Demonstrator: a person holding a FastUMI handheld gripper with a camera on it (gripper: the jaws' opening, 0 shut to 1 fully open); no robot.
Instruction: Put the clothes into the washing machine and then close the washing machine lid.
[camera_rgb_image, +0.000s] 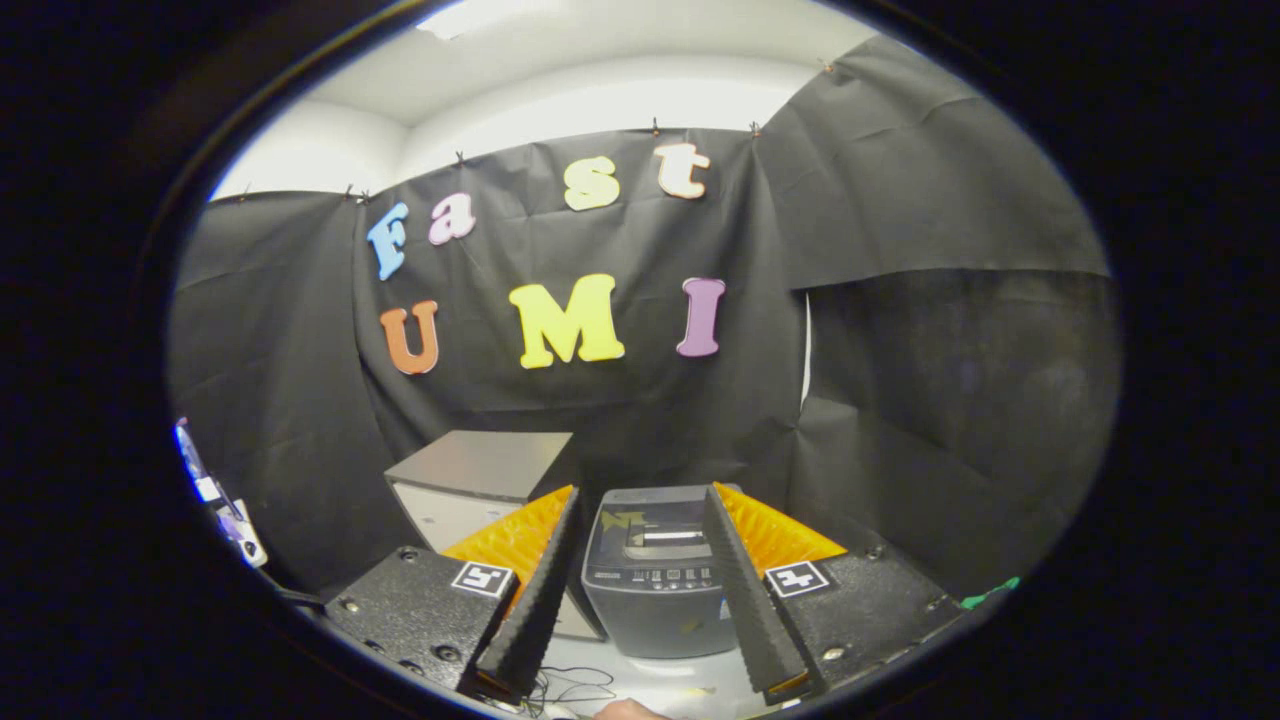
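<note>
A small dark grey washing machine (655, 575) stands on the white surface just beyond my fingers, framed between them. Its top lid, with a dark window, lies down flat, and a row of buttons runs along its front panel. My gripper (640, 495) is open, the two fingers spread wide with nothing between them. A sliver of green cloth (990, 596) peeks out past the right finger's mount, low beside the booth wall.
A grey-topped white cabinet (480, 480) stands left of the washing machine, behind my left finger. Thin cables (575, 685) lie on the white surface below the machine. A fingertip of a person's hand (630, 710) shows close in front. Some equipment (225, 505) hangs far left.
</note>
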